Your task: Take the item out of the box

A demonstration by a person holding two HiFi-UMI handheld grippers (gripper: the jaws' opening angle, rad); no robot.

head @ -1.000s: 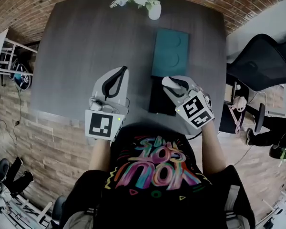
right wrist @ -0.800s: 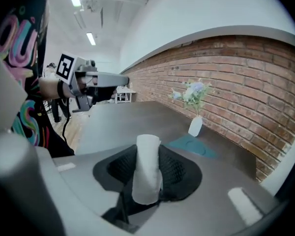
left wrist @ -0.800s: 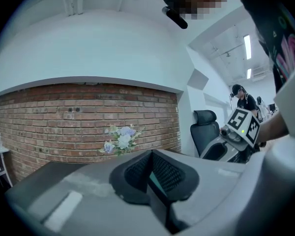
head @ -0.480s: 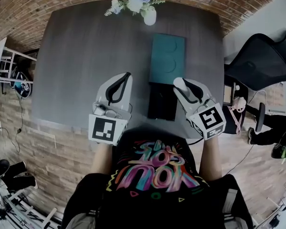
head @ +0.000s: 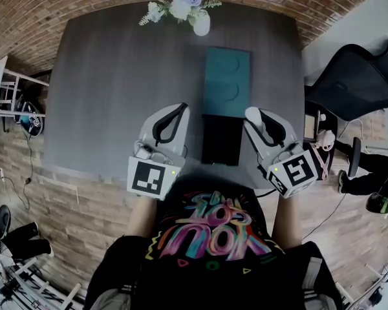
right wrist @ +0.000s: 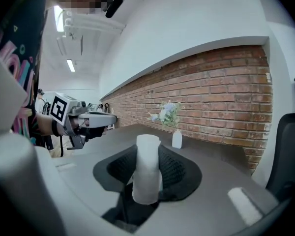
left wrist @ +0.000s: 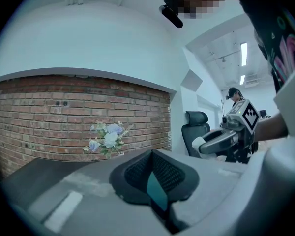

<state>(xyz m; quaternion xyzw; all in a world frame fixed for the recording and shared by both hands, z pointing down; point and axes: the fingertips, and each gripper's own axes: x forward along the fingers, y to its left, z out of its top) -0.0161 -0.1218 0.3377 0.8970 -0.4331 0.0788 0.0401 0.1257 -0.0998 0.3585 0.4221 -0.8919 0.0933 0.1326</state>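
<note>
Dark grey wood-grain bench (head: 116, 76), filling the middle of the head view, carries the work. Step in hand, as judged: taking the item, now out of its box, to a resting place. To do it well, choose bare bench at the lower right of the frame. That spot is clear of the flat teal rectangular lid (head: 227, 76) and the open black rectangular box (head: 221, 141). Hold the right tool (head: 255, 117) at an even squeeze so that the white cylindrical item (right wrist: 147, 171) does not slip between the pads. Lower until its base meets the bench, and only then release.

The right tool is clamped on this item, which sits just right of the box's upper right corner in the frame, outside the box. The left tool (head: 180, 108), just left of the box, has its tips together on nothing discernible. A teal sliver shows behind the tips and cannot be identified. This tool could steady the box if needed.

Containers: the lid lies above the box in the frame, edges touching, with two round recesses on its face. The box interior is dark, and no contents can be made out. A small white vase (head: 201, 23) at the top edge holds pale flowers.
</note>
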